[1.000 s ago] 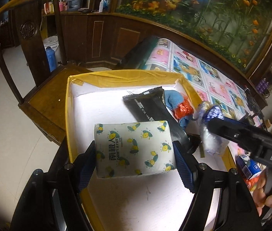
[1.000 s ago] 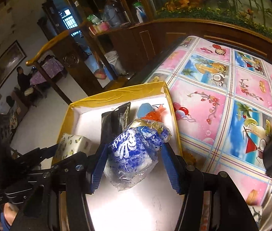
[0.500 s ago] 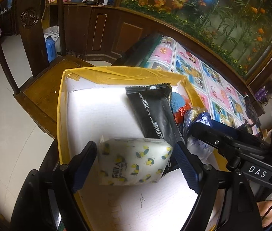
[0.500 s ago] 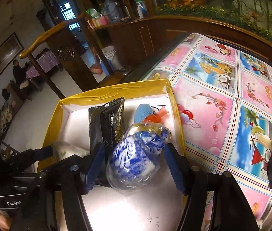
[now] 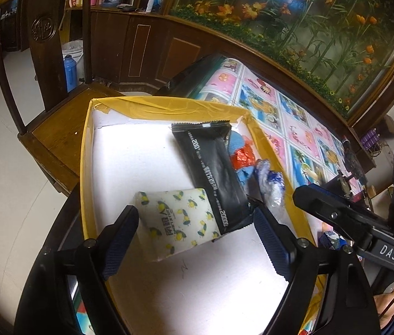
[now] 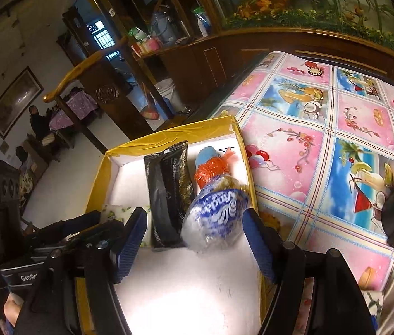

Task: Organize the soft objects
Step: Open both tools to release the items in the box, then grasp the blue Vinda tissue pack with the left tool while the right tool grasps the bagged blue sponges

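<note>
One seated person (image 6: 39, 124), right wrist view only.

White letters "DAS" stood on the right gripper's black body (image 5: 389, 252), at four o'clock in the left wrist view. "GenRo", cut off, stood on the left gripper's body (image 6: 28, 277), at eight o'clock in the right wrist view. The blue-and-white bag (image 6: 215, 217) carried "Vinda" upside down. The black packet (image 5: 213, 173) showed "200"; its other print was unreadable.

Wooden chair (image 5: 57, 117) beside the table, cartoon-print tablecloth (image 6: 322, 128), aquarium (image 5: 294, 22) behind, blue flask (image 5: 69, 72) on the floor
</note>
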`<state>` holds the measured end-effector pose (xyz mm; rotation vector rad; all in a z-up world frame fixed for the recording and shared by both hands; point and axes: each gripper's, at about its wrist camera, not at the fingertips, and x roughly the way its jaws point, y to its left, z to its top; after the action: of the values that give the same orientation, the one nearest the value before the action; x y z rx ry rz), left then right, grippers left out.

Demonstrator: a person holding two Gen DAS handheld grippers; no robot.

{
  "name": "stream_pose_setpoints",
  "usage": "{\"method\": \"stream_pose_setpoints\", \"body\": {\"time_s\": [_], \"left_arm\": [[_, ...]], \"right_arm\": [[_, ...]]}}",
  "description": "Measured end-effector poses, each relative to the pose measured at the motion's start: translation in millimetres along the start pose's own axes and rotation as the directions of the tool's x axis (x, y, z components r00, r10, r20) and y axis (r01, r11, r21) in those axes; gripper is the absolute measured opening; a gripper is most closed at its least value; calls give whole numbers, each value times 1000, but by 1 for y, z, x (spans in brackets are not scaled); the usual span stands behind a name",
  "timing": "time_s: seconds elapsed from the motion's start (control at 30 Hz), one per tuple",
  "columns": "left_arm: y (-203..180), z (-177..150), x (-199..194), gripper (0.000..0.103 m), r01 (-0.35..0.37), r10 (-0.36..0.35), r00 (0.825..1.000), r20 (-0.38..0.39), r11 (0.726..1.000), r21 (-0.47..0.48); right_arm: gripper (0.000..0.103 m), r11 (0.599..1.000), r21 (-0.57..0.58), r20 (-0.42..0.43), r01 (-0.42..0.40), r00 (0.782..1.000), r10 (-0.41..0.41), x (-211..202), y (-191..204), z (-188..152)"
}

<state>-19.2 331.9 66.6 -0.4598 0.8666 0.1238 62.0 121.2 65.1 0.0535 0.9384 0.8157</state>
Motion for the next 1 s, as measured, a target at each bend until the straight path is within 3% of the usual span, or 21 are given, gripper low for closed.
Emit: {"method": "stream_pose_setpoints", "body": {"time_s": [0.33,0.5,0.73,1.0], "left_arm": [[-23,-18,-19,84,14,-15,1000,25,999,42],[-40,-32,-38,85,52,-56,997,49,996,73],[-77,-58,-49,88,124,-131,990,42,984,131],[-148,-89,-24,88,236,-221,971,-91,946,222]], "right_arm": [[75,995,51,30,-87,996,85,-45,-13,-34],[75,994,41,64,-98,993,95,-83,-33,-58],[75,990,123,138,-68,989,50,-144,-90,-91],[77,975,224,206,3,977,-50,-193,-160,-122]]}}
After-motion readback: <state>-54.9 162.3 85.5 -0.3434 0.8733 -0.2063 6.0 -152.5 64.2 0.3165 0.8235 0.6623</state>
